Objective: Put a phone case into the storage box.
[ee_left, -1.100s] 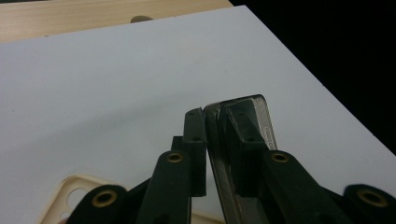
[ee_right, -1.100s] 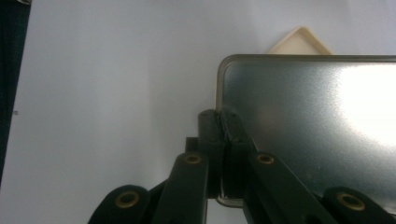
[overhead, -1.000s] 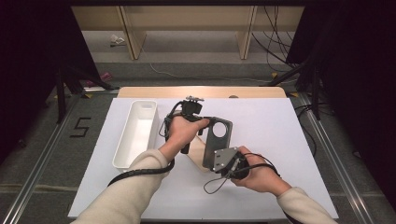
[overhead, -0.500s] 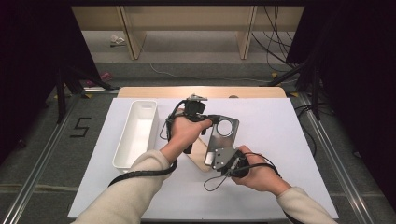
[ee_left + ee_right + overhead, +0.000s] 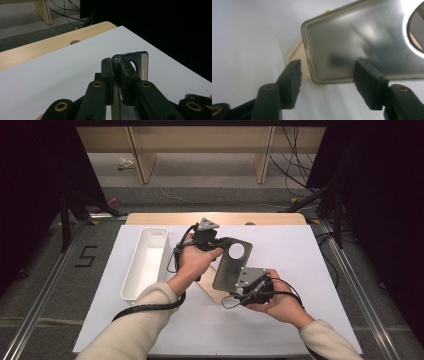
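Observation:
A dark translucent phone case (image 5: 229,266) with a round camera hole is held tilted above the white mat. My left gripper (image 5: 223,243) is shut on its top edge beside the hole; in the left gripper view the jaws (image 5: 116,67) pinch the case (image 5: 141,62) edge-on. Under the case's lower end a flat tan piece (image 5: 210,291) lies on the mat. My right gripper (image 5: 236,291) sits at the case's lower edge. Its jaws (image 5: 325,75) have just been opening and stand apart, with the case (image 5: 362,45) and tan piece (image 5: 298,57) just ahead, untouched by the pads.
A long empty white tray (image 5: 145,262) stands on the mat to the left of my left hand. The white mat (image 5: 305,265) covers the table, with a wooden strip (image 5: 165,218) along its far edge. Cables trail from both grippers.
The right jaws have opened off the case's lower edge. The left gripper has tipped the case up, and the tan piece beneath it has come into sight.

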